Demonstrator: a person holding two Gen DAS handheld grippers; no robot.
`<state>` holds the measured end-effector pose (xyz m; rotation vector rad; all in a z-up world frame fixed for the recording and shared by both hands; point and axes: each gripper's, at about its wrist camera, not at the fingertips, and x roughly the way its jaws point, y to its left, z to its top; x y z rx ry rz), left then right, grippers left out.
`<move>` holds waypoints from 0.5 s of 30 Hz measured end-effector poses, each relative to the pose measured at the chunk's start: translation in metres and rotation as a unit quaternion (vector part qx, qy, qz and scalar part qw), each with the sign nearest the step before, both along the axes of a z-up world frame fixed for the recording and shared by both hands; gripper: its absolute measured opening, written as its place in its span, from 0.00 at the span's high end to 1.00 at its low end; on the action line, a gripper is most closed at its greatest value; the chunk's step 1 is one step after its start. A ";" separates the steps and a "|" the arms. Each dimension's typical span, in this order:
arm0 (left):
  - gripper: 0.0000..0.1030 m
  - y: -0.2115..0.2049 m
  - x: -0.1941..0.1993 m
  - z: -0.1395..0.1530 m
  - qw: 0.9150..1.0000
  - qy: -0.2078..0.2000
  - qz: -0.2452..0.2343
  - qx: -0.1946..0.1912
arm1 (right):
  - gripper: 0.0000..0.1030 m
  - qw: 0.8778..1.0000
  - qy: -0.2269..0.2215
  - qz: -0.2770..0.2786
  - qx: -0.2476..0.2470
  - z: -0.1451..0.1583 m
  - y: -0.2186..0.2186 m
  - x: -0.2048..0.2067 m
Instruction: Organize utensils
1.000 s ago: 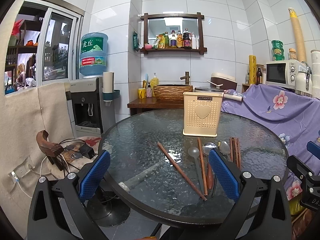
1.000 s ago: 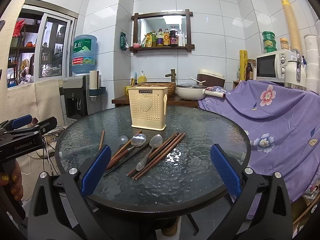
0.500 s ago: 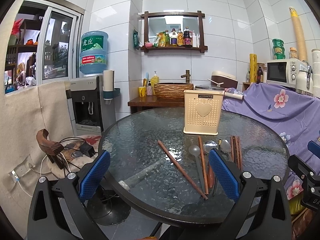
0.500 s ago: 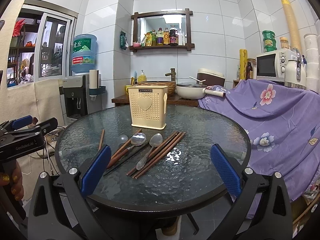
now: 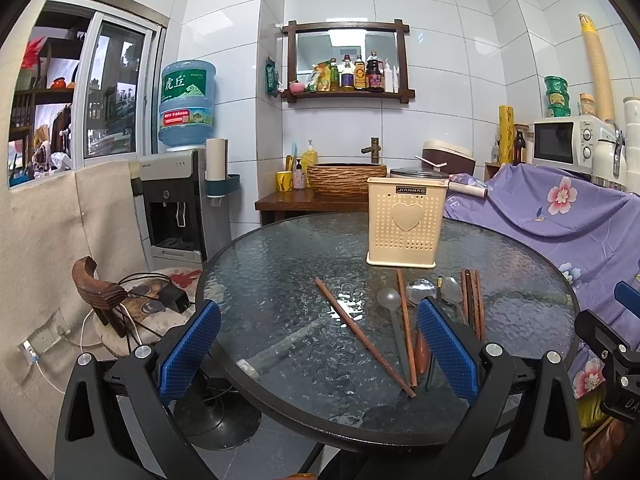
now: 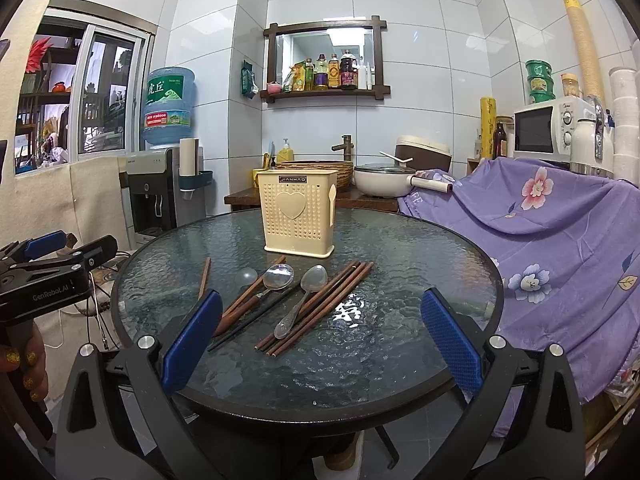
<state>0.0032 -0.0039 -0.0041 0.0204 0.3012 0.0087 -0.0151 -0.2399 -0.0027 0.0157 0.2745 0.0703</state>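
A cream perforated utensil holder point(image 5: 405, 223) point(image 6: 297, 213) stands upright on the round glass table point(image 5: 280, 264) point(image 6: 408, 248). In front of it lie brown chopsticks point(image 5: 362, 334) point(image 6: 324, 304), metal spoons point(image 5: 420, 291) point(image 6: 314, 280), a clear plastic spoon point(image 5: 389, 298) point(image 6: 246, 277) and dark chopsticks. My left gripper point(image 5: 318, 352) is open and empty at the table's near edge. My right gripper point(image 6: 318, 344) is open and empty, also short of the utensils. The left gripper's side point(image 6: 48, 272) shows in the right wrist view.
A water dispenser point(image 5: 176, 208) stands left of the table, a stool with cables point(image 5: 132, 300) below it. A purple flowered cloth point(image 6: 560, 240) covers furniture at the right. A counter with a basin point(image 5: 346, 178) and pot point(image 6: 380, 180) is behind the table.
Both grippers have barely shifted; the views are nearly the same. Nothing on the table has moved.
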 end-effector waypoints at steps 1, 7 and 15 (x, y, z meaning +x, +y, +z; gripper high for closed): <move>0.06 0.000 0.000 0.000 1.000 0.000 0.000 0.000 | 0.05 1.000 0.001 0.000 0.000 0.000 0.000 0.000; 0.06 0.000 0.001 0.000 1.000 0.001 0.000 -0.001 | 0.05 1.000 0.000 -0.001 0.000 -0.001 0.001 0.000; 0.06 -0.001 0.008 -0.001 1.000 0.019 -0.003 0.001 | 0.05 1.000 0.009 -0.002 -0.006 -0.001 0.001 0.008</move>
